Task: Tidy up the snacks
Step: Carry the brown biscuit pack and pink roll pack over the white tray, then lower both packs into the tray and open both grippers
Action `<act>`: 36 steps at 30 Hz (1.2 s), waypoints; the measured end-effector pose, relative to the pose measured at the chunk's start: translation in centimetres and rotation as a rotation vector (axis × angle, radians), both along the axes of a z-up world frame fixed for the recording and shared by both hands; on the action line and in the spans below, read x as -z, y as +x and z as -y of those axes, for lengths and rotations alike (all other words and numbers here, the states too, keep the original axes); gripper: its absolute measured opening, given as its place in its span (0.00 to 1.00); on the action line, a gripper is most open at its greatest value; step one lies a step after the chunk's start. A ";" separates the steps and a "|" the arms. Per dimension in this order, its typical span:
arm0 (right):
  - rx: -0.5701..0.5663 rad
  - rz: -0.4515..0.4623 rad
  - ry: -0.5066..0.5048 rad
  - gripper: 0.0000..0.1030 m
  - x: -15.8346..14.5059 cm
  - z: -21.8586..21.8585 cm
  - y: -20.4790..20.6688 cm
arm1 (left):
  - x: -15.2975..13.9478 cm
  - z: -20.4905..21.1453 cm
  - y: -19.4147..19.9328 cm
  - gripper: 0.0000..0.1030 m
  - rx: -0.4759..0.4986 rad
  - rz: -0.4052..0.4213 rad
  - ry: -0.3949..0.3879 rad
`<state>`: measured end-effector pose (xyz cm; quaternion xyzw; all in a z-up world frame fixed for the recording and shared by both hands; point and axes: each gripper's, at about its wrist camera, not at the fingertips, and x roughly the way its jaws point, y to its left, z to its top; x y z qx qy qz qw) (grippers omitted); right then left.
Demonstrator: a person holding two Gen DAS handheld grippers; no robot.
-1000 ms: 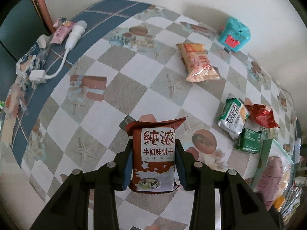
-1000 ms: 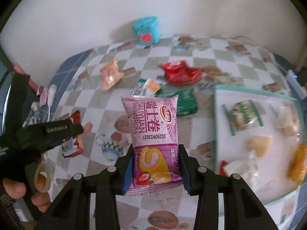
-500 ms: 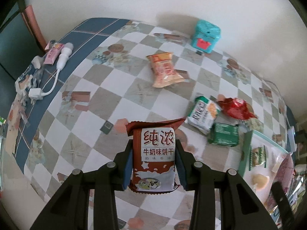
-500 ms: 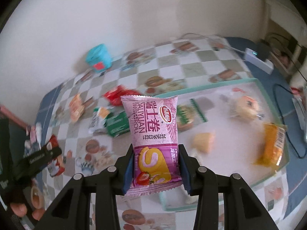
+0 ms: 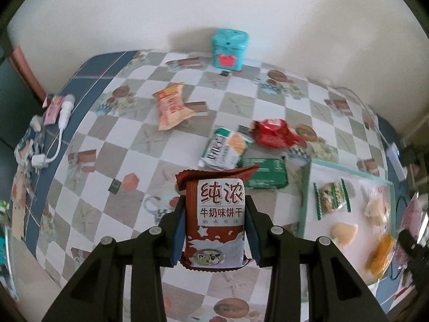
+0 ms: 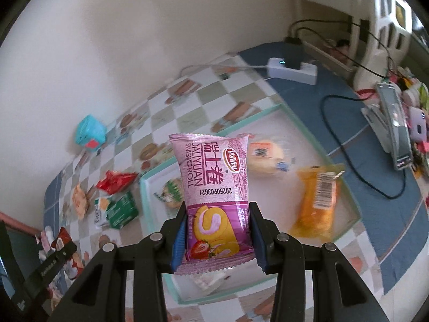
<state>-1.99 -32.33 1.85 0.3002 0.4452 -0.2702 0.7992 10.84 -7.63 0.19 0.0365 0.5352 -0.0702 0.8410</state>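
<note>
My left gripper [image 5: 215, 230] is shut on a brown milk-biscuit packet [image 5: 217, 214], held upright above the checkered tablecloth. To its right lies the green-rimmed tray [image 5: 305, 187] with several wrapped snacks in it. My right gripper [image 6: 217, 237] is shut on a pink Swiss-roll packet [image 6: 211, 185] above the same tray [image 6: 143, 187], where an orange packet [image 6: 319, 201] and a bun [image 6: 264, 158] lie. Loose on the table are an orange snack [image 5: 171, 106], a red one [image 5: 273, 132], a white-green one [image 5: 226, 147] and a dark green one [image 5: 265, 173].
A teal box [image 5: 230, 48] stands by the wall. A white cable and plug [image 5: 53, 139] lie at the table's left edge. A power strip [image 6: 293, 71] with cords and a phone on a stand [image 6: 394, 126] sit right of the tray. The left gripper's body [image 6: 51, 260] shows low left.
Both grippers have swung to the right with their packets and rolled. The tray has come into full view under the right gripper and nearer to the left one. Neither grip has changed.
</note>
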 end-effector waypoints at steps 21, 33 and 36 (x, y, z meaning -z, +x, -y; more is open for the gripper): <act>0.062 -0.080 0.081 0.43 2.9 4.0 -2.0 | 3.1 11.7 -4.7 0.40 0.315 -0.088 -0.019; 0.027 -0.150 0.125 0.43 5.7 3.9 -0.9 | 6.1 15.1 -3.5 0.40 0.361 -0.105 0.017; 0.025 -0.155 0.128 0.43 5.9 4.0 -0.8 | 6.6 15.9 -3.4 0.40 0.378 -0.094 0.037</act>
